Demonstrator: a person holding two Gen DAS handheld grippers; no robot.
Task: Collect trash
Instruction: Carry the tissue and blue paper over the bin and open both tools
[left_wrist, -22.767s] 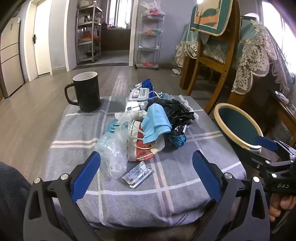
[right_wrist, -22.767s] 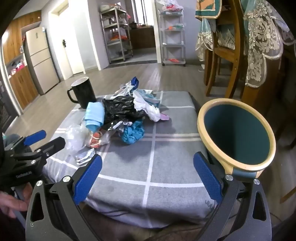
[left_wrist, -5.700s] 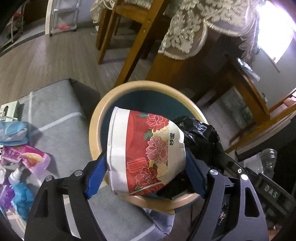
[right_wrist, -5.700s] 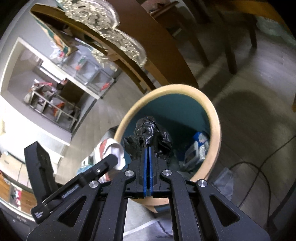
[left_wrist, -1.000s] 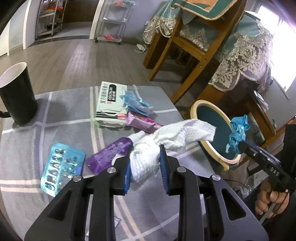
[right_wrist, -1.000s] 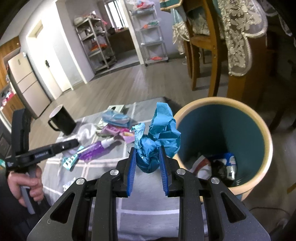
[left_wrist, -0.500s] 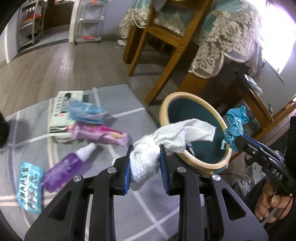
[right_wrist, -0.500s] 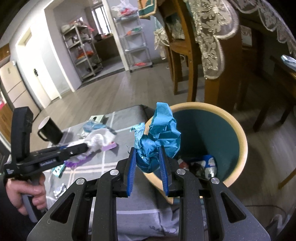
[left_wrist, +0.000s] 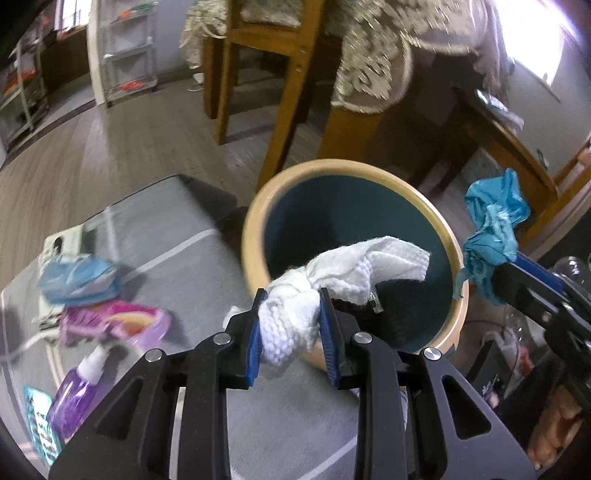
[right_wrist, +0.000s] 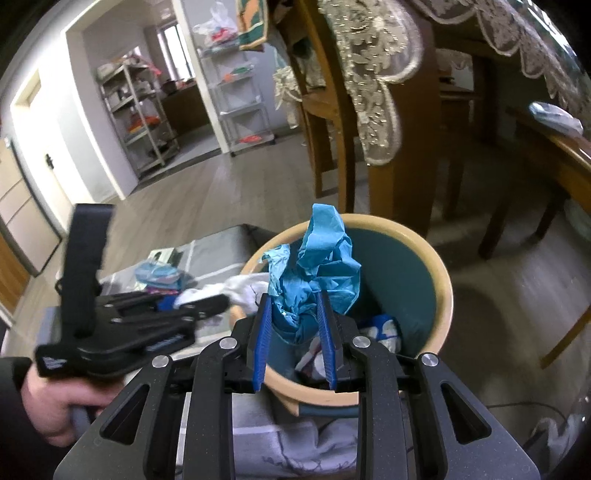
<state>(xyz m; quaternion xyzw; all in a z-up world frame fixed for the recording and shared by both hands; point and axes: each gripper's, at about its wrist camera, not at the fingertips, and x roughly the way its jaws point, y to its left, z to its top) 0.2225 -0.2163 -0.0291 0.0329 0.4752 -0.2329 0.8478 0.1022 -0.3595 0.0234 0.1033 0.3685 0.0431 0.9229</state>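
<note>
My left gripper (left_wrist: 291, 314) is shut on a white cloth wad (left_wrist: 347, 266) and holds it over the near rim of the teal bin with a tan rim (left_wrist: 255, 221). My right gripper (right_wrist: 295, 314) is shut on a crumpled blue wad (right_wrist: 321, 258) over the same bin (right_wrist: 443, 295), which holds several wrappers. The blue wad (left_wrist: 491, 229) and the right gripper also show at the bin's right edge in the left wrist view. The left gripper (right_wrist: 207, 302) with the white cloth (right_wrist: 243, 288) shows at the bin's left rim in the right wrist view.
On the grey plaid cover (left_wrist: 155, 236) lie a purple spray bottle (left_wrist: 74, 398), a pink wrapper (left_wrist: 114, 321), a blue mask (left_wrist: 77, 277), a white box (left_wrist: 62, 243) and a blue blister pack (left_wrist: 37, 435). Wooden chair legs (left_wrist: 288, 92) and a table (right_wrist: 546, 155) stand behind the bin.
Both grippers have moved toward the bin with their loads. The white cloth now hangs over the bin's opening and the blue wad is above its rim.
</note>
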